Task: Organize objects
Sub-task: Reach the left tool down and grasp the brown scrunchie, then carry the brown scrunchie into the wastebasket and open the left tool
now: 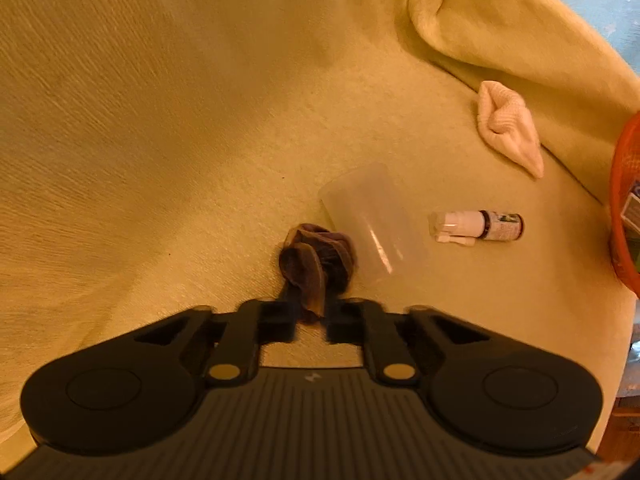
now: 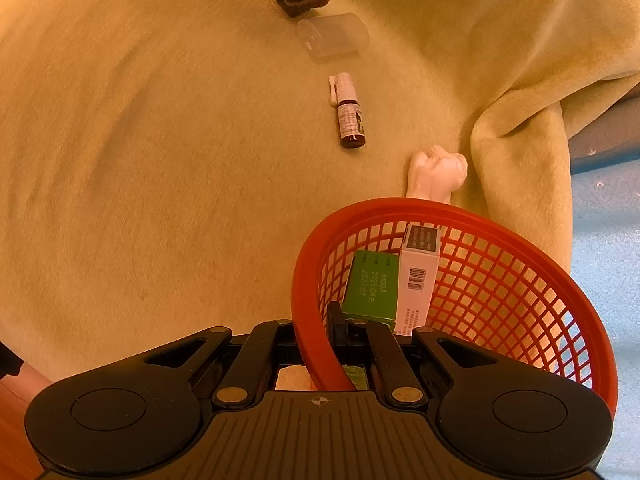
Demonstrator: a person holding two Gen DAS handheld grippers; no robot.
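Observation:
My left gripper [image 1: 312, 320] is shut on a dark brown scrunchie [image 1: 316, 262], which rests on the yellow blanket; the same gripper and scrunchie [image 2: 302, 0] show at the top of the right wrist view. Beside the scrunchie lies a clear plastic cup [image 1: 370, 220] [image 2: 334, 34] on its side. A small spray bottle [image 1: 478, 226] [image 2: 349, 114] lies further right. A pale rolled cloth [image 1: 510, 128] [image 2: 438, 176] sits near the blanket fold. My right gripper [image 2: 316, 340] is shut on the rim of a red mesh basket [image 2: 500, 280] [image 1: 624, 200], which holds a green box [image 2: 370, 286] and a white box [image 2: 418, 276].
A yellow blanket [image 1: 200, 120] [image 2: 160, 160] covers the surface, with a thick raised fold [image 1: 500, 20] [image 2: 520, 140] at its edge. Beyond the fold is a light blue surface [image 2: 608, 240]. A sleeve and hand show at the lower left edge [image 2: 16, 368].

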